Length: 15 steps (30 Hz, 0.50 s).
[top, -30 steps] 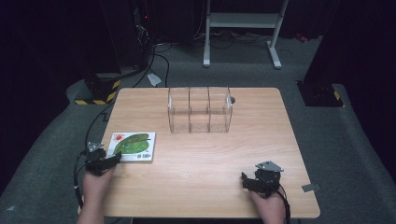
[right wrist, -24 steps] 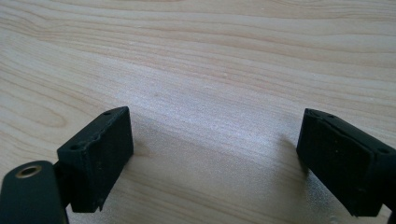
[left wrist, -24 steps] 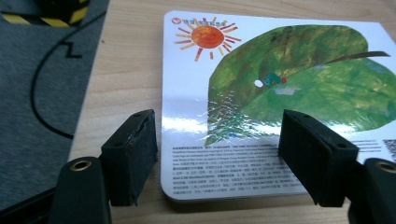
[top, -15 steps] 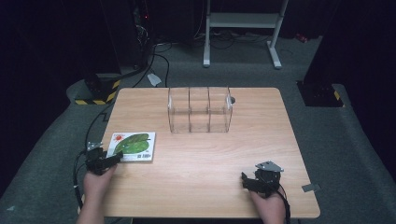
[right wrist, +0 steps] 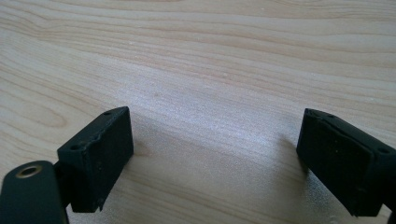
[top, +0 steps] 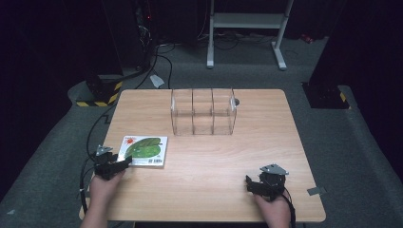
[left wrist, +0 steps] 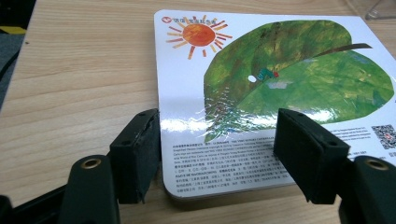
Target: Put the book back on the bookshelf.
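A thin board book (top: 144, 150) lies flat near the wooden table's (top: 204, 190) left edge, its glossy cover showing a green leaf, a tiny caterpillar and an orange sun. The left gripper (left wrist: 217, 154), whose spread jaws have just been closing slightly, straddles the book's near corner with one jaw over the cover and the other beside the edge. The small print and QR code are unreadable. The right gripper (right wrist: 215, 163) gapes over bare wood.

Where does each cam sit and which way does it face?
High view: above the person's side, looking forward and down at the table; both hands, left gripper, right gripper.
Left gripper view: along its jaws at the picture book.
Right gripper view: along its open jaws at bare wood.
Shared: book, high and left gripper views.
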Each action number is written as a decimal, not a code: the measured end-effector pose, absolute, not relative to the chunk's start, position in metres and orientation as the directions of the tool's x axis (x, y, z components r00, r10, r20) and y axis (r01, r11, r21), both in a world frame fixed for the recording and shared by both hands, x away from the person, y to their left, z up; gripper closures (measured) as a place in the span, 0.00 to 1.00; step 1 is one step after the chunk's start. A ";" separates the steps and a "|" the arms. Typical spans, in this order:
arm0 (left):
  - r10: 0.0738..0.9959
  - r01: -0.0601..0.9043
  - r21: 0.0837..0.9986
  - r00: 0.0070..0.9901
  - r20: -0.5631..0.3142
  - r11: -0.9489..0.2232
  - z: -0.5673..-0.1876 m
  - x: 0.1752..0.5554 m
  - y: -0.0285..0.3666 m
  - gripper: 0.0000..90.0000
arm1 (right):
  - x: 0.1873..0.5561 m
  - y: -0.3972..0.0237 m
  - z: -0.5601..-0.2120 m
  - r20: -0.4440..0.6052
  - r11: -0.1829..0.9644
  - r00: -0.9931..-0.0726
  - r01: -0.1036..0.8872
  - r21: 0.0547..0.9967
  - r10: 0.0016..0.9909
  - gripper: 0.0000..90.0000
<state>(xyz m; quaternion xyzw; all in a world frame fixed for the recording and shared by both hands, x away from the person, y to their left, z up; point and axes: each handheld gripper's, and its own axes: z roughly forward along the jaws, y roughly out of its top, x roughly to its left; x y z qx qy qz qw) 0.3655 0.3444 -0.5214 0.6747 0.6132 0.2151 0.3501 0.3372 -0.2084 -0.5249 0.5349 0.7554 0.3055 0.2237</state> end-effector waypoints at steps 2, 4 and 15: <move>0.978 0.676 0.736 0.159 -0.137 -0.007 -0.521 0.365 0.343 0.36 | 0.337 -0.208 -0.525 -0.011 0.241 -0.328 0.671 0.701 0.945 0.12; 0.976 0.672 0.740 0.171 -0.138 -0.013 -0.522 0.364 0.340 0.37 | 0.337 -0.208 -0.525 -0.011 0.241 -0.328 0.671 0.701 0.945 0.12; 0.960 0.660 0.748 0.246 -0.130 -0.068 -0.522 0.361 0.321 0.40 | 0.338 -0.209 -0.525 -0.013 0.246 -0.332 0.669 0.702 0.943 0.12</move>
